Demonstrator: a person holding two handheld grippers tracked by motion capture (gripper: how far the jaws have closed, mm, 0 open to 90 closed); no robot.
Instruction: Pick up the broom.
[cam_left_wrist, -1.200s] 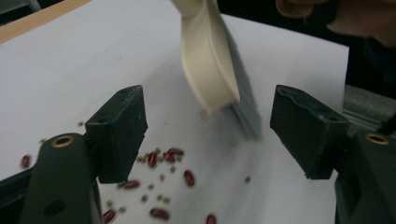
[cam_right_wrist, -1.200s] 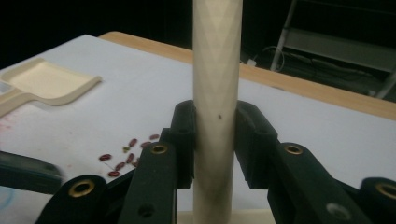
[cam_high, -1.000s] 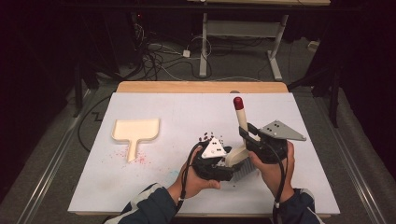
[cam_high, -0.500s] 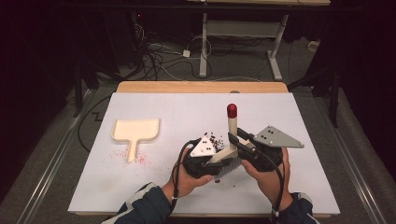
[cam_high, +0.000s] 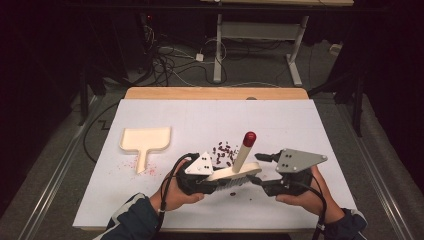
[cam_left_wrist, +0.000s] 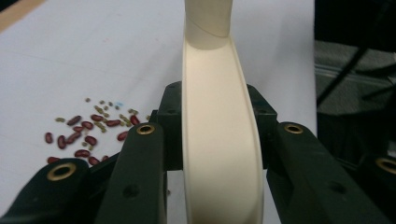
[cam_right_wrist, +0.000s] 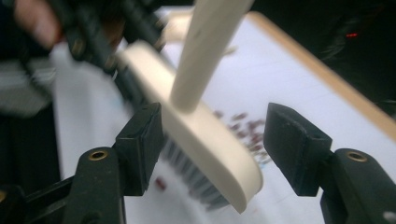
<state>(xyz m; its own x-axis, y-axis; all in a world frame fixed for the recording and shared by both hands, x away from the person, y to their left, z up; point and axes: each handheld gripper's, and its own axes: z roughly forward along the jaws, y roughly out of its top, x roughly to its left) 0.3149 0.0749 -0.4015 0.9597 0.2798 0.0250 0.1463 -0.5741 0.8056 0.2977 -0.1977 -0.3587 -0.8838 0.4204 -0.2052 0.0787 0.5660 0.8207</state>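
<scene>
The left tool (cam_high: 220, 181) is clenching the cream brush (cam_high: 235, 173) by its head, holding it just above the white worktop (cam_high: 200, 120) near the front edge, red-tipped handle rising. The right tool (cam_right_wrist: 212, 140) is sitting released, its jaws spread either side of the brush's free end. Scattered beans (cam_high: 223, 150) are lying just behind; a dustpan (cam_high: 145, 141) is resting well apart, to the left.
</scene>
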